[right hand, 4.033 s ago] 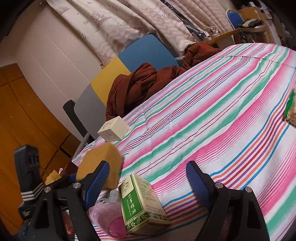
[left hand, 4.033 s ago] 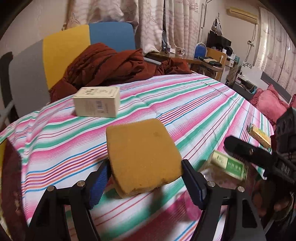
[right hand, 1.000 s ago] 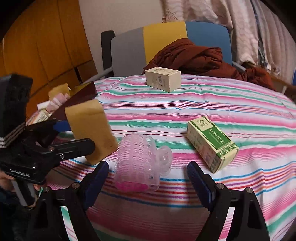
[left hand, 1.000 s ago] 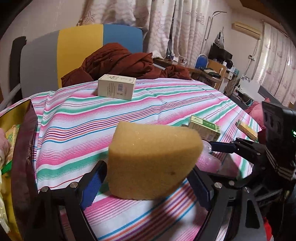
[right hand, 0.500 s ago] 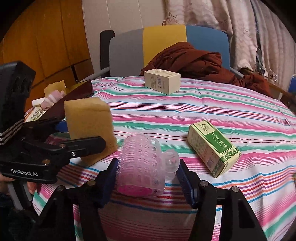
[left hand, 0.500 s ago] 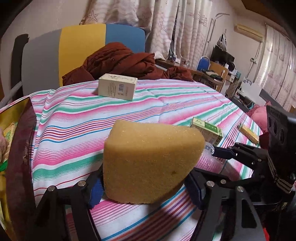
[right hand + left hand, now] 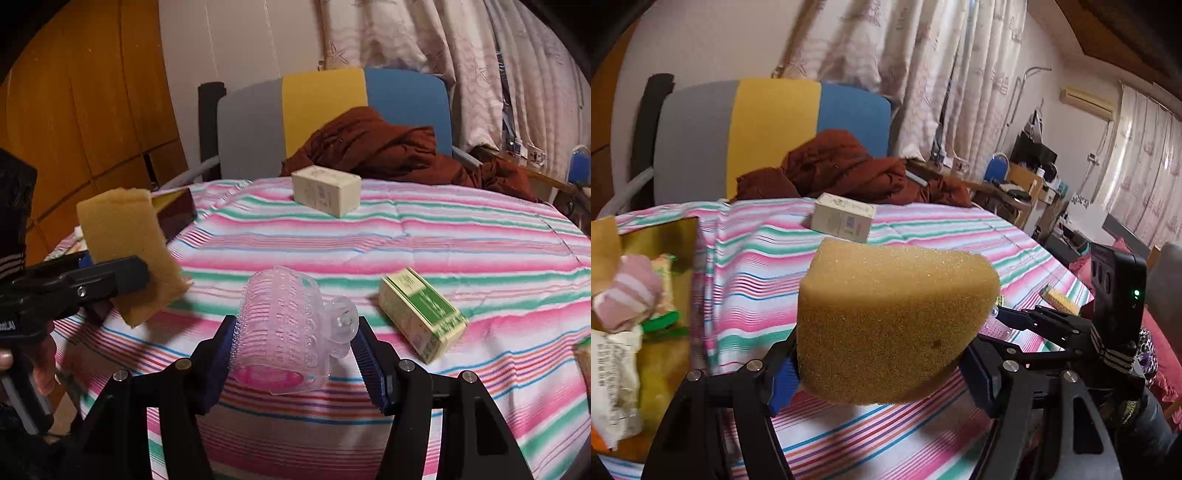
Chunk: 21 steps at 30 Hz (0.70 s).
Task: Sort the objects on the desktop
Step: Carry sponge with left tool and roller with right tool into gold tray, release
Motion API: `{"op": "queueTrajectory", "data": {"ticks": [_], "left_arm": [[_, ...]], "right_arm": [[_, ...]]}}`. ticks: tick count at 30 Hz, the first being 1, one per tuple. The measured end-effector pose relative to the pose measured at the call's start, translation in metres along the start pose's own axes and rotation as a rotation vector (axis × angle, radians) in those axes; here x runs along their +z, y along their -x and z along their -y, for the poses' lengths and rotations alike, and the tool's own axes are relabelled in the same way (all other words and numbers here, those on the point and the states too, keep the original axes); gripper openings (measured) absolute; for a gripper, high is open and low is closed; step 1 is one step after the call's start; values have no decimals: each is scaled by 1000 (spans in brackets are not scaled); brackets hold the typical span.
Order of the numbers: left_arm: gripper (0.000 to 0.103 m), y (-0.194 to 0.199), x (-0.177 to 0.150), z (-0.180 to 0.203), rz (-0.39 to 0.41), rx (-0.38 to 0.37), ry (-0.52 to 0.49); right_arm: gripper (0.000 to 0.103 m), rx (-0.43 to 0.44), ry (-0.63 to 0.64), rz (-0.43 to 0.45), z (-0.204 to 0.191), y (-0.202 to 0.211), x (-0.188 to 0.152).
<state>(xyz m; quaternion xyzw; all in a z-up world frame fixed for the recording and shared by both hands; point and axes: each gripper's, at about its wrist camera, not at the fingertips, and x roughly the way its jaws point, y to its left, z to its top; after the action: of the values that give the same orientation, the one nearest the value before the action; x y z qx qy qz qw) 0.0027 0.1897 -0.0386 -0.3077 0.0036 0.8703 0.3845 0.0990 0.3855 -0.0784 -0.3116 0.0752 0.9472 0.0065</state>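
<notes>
Both my wrist cams sit low and close over the striped worktop (image 7: 443,236), facing the chair (image 7: 768,122); both catch the cream box (image 7: 327,190).

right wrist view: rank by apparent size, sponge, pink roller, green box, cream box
1. pink roller, in the right tool, nearest the camera, so its lead is unsure
2. sponge, held by the left tool
3. green box and cream box: too alike to rank

Yellow sponge (image 7: 894,332) held off striped cloth; pink clear hair clip (image 7: 291,328) clamped; green box (image 7: 421,314) lying flat.
</notes>
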Motion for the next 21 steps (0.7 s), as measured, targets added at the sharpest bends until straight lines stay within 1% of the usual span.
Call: {"op": "queueTrajectory", "data": {"ticks": [4, 7, 13, 16, 18, 21], "left_arm": [[76, 26, 6, -21, 45, 52, 32], [76, 46, 11, -37, 79, 91, 56], [76, 83, 22, -99, 156, 251, 123], [76, 87, 30, -129, 152, 327, 142], [77, 81, 32, -147, 127, 355, 150], [78, 74, 31, -160, 107, 373, 166]], "right_arm": [[62, 74, 16, 20, -24, -3, 17], [62, 158, 38, 33, -49, -10, 35], [62, 311, 106, 51, -117, -33, 75], [62, 362, 142, 53, -152, -47, 90], [62, 390, 160, 48, -175, -58, 97], [64, 418, 171, 15, -199, -74, 99]]}}
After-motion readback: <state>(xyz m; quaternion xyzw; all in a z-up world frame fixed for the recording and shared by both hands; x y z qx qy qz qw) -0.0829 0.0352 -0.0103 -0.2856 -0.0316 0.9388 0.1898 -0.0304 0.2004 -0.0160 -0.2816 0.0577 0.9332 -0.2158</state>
